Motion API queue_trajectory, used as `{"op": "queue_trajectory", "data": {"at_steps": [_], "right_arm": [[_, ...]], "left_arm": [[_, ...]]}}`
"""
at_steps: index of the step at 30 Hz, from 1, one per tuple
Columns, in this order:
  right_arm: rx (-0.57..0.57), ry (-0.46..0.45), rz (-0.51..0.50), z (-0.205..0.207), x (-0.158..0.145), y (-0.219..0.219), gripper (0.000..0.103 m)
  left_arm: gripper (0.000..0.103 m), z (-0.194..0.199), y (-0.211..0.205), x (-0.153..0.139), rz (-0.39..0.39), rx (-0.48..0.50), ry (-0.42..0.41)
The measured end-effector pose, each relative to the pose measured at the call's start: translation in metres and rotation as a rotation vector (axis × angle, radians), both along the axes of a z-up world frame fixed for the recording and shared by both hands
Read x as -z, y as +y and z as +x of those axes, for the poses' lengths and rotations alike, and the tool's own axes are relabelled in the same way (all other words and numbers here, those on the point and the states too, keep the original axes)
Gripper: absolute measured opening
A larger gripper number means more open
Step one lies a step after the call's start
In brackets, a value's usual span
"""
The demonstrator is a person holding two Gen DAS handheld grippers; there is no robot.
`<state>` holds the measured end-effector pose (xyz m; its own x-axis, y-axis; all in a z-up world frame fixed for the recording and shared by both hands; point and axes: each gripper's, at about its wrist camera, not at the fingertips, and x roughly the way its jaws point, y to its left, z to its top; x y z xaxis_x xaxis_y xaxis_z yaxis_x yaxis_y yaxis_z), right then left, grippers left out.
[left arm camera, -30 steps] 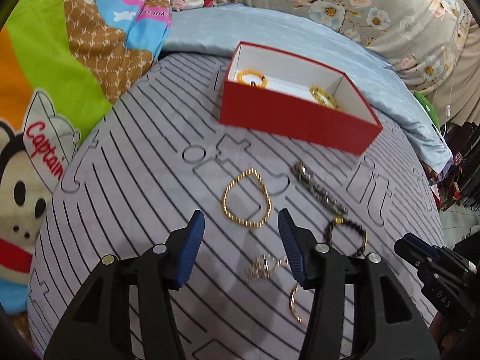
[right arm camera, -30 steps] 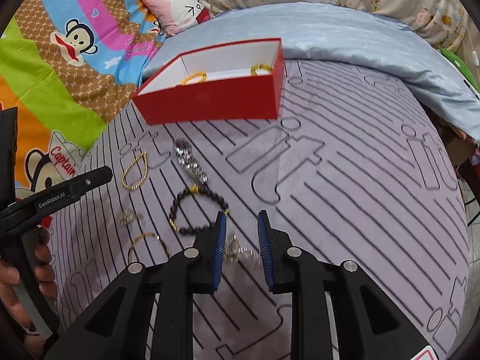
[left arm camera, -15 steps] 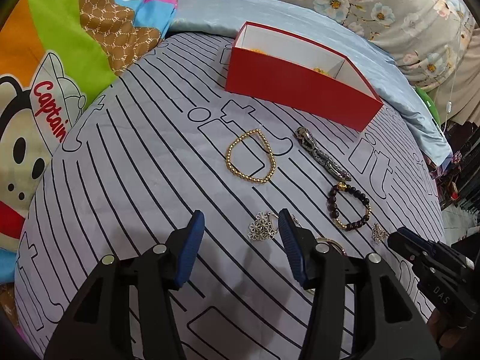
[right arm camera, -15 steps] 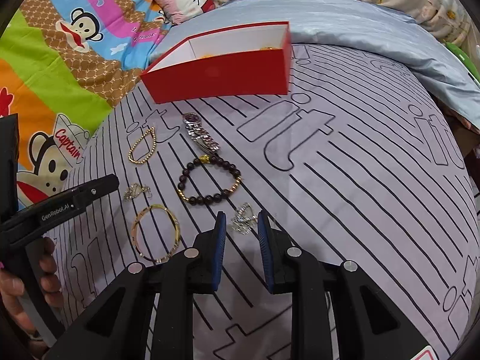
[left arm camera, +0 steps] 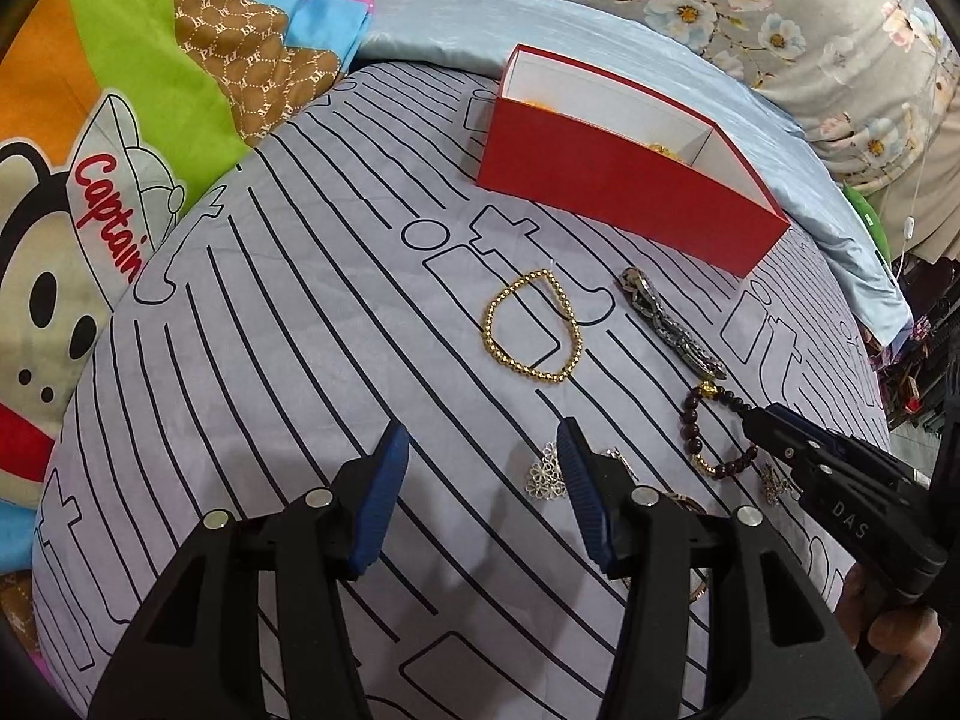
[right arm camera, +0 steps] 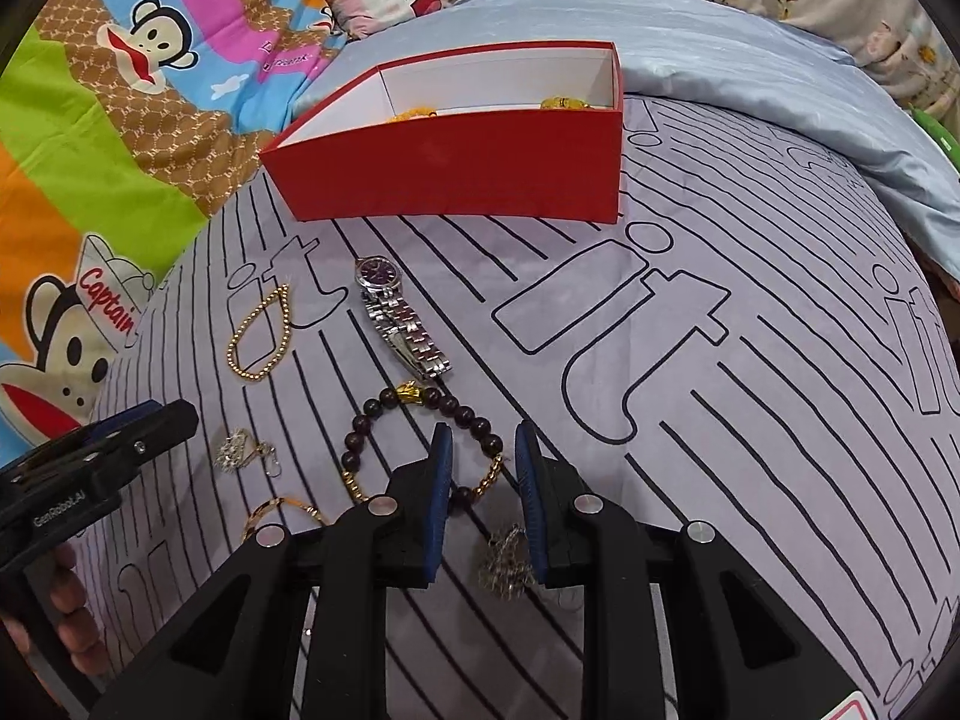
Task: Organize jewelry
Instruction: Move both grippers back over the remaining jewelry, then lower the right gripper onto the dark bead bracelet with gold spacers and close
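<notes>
Lying on the grey striped bedcover (right arm camera: pixel 750 360), the jewelry was spread in front of the red box (right arm camera: pixel 456 171), which stood with its long side across the right wrist view and its open top up; two yellow pieces (right arm camera: pixel 564 103) showed just over its front wall. The wristwatch (right arm camera: pixel 399 321) lay flat below the box, its long axis running from the purple dial near the box down to the right, so that the band end pointed at the dark bead bracelet (right arm camera: pixel 420 438). The gold bead bracelet (left arm camera: pixel 534 330) lay to the left of the watch as a drop-shaped loop, with its narrow tip pointing toward the box. The right gripper (right arm camera: pixel 480 498) hung low over the cover with its jaws only a little apart; part of the dark bead bracelet and a small silver ornament (right arm camera: pixel 507 558) were seen in the gap, but I cannot tell whether the blue pads touched either of them. The left gripper (left arm camera: pixel 480 498) had its jaws spread wide with nothing between them, and a silver flower piece (left arm camera: pixel 546 474) lay on the cover just beside its right finger. A thin gold bangle (right arm camera: pixel 282 510) was partly hidden behind the right gripper's body. A colourful cartoon blanket (left arm camera: pixel 90 192) and a pale blue sheet (right arm camera: pixel 720 42) lay around the striped cover.
</notes>
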<state>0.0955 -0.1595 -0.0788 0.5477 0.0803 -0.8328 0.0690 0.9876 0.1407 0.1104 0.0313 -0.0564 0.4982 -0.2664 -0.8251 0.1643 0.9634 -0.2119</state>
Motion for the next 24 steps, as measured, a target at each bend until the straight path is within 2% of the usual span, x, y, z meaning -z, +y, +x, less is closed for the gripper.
{"op": "queue_trajectory", "data": {"at_steps": [5, 8, 9, 19, 24], "right_arm": [[-0.017, -0.005, -0.065, 0.000, 0.004, 0.008, 0.022], [-0.022, -0.007, -0.095, -0.001, 0.005, 0.011, 0.011], [-0.022, -0.008, -0.095, -0.001, 0.005, 0.011, 0.008], [0.009, 0.007, -0.021, -0.013, 0.005, -0.004, 0.007], [0.024, 0.008, -0.012, -0.017, 0.005, -0.007, 0.007]], "left_arm": [[0.049, 0.011, -0.001, 0.003, -0.004, -0.012, 0.009], [0.049, 0.017, -0.002, 0.006, -0.001, -0.016, 0.013], [0.049, 0.019, -0.002, 0.006, -0.001, -0.018, 0.015], [0.049, 0.037, -0.002, 0.008, -0.004, -0.029, 0.009], [0.049, 0.029, -0.007, 0.002, -0.021, 0.001, 0.007]]}}
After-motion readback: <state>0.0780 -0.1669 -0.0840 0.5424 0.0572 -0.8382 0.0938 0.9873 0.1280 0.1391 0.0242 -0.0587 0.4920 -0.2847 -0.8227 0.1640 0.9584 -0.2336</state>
